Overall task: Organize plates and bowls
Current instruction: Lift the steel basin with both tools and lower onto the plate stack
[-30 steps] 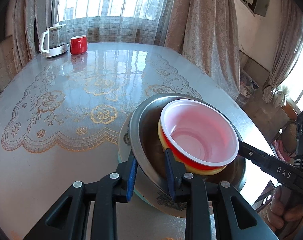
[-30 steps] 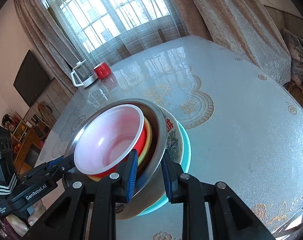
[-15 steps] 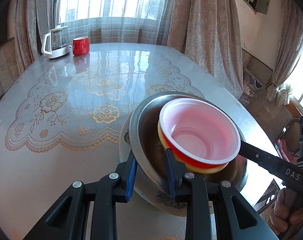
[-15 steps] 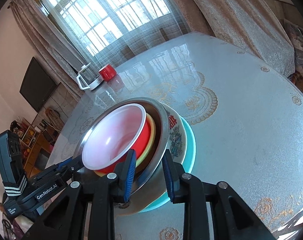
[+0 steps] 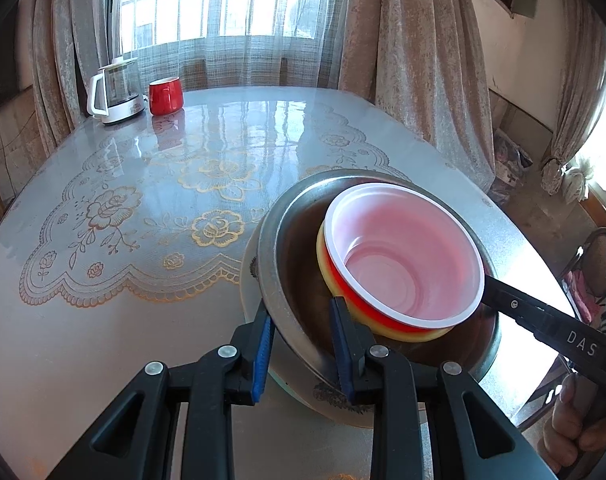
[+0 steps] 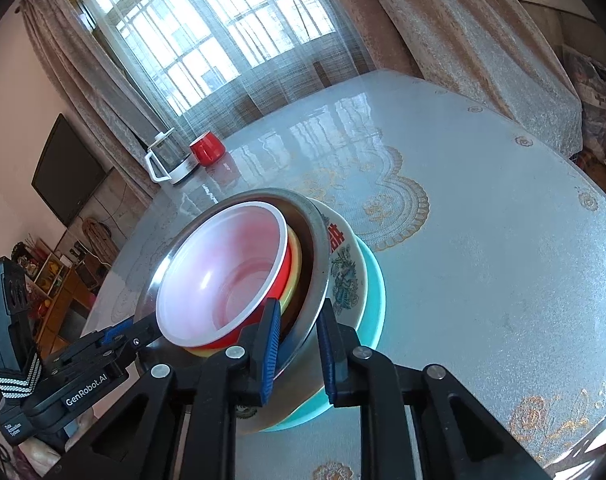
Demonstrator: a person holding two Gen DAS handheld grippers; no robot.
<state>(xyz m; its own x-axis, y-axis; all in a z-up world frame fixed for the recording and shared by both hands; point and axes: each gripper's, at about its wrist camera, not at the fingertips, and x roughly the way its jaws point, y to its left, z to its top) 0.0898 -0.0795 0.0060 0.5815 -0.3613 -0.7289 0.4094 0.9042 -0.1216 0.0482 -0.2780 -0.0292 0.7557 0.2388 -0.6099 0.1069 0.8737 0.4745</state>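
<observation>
Both your left gripper and right gripper, jaws just narrowed, pinch opposite rims of the steel bowl atop the teal plate; nested red bowl looks tilted, so uneven lifting probably slides it out.

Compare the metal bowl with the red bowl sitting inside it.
The metal bowl is wider, grey and shiny; the red bowl is smaller, red outside and pale pink inside with a white rim. The metal bowl sits on a patterned dish; the red bowl sits in a yellow bowl. Both are round, upright and nested.
</observation>
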